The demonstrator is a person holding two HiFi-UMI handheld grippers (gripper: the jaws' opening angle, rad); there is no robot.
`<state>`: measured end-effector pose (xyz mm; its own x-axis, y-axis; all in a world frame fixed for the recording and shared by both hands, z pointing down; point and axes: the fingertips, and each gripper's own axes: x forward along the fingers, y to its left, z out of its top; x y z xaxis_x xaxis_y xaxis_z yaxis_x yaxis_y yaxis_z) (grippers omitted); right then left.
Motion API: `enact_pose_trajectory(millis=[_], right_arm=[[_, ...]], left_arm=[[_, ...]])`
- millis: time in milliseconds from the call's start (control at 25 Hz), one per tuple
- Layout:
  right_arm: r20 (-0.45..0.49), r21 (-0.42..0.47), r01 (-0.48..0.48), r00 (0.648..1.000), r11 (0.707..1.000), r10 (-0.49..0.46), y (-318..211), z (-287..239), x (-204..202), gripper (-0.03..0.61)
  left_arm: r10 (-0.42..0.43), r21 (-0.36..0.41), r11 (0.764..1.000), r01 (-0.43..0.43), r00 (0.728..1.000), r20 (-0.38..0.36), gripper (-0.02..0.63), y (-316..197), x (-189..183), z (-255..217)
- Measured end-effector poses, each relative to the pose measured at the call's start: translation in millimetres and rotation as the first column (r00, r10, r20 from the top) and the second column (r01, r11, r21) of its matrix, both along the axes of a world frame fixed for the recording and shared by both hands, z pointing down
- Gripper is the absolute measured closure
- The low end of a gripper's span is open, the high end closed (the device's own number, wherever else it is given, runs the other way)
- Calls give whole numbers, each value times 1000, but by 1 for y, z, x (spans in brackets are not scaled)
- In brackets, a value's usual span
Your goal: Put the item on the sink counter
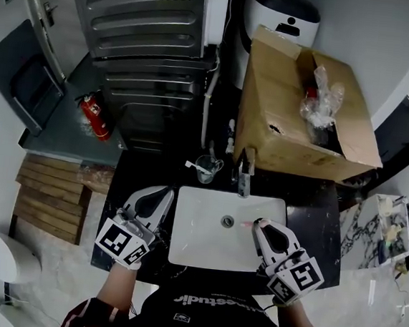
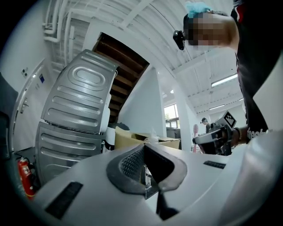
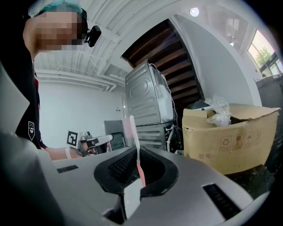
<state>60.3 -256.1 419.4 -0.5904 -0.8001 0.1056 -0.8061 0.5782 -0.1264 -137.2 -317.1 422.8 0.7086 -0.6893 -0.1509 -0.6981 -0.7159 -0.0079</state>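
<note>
Toothbrush [image 3: 135, 141]: where is it held?

It is pinched between the pads of the right gripper [image 1: 262, 224], whose jaws are closed on its pink lower handle. In the right gripper view the pale upper part is seen standing up out of the jaws, leaning slightly left.

And where is that placed over the furniture?

In the head view the gripped end is seen jutting left from the jaw tips, above the white sink basin [image 1: 196, 252] and near the drain. The black counter [image 1: 313, 227] is not touched by it.

What is seen at the left gripper [image 1: 166, 191]?

Its jaws are pressed together, and nothing is caught between them. It is held above the counter strip just left of the basin, well apart from the toothbrush.

What else is shown on the counter?

A glass cup [image 1: 207, 168] is set behind the basin beside the faucet [image 1: 244, 177], and an opened cardboard box [image 1: 281, 116] is stood behind them.
</note>
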Motion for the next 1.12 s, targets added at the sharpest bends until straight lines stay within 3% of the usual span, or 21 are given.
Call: enact_pose_trajectory(millis=[520, 760, 1120], right_arm=[[5, 46, 92, 996, 995, -92, -80, -26, -37, 525], [8, -20, 128, 992, 992, -128, -135, -5, -64, 525], [-31, -132, 78, 996, 988, -83, -204, 72, -90, 525]], left_arm=[[5, -49, 999, -5, 1000, -4, 600, 10, -7, 18], [-35, -64, 997, 34, 999, -13, 600, 15, -23, 24], [-108, -100, 989, 107, 994, -5, 600, 20, -52, 38]])
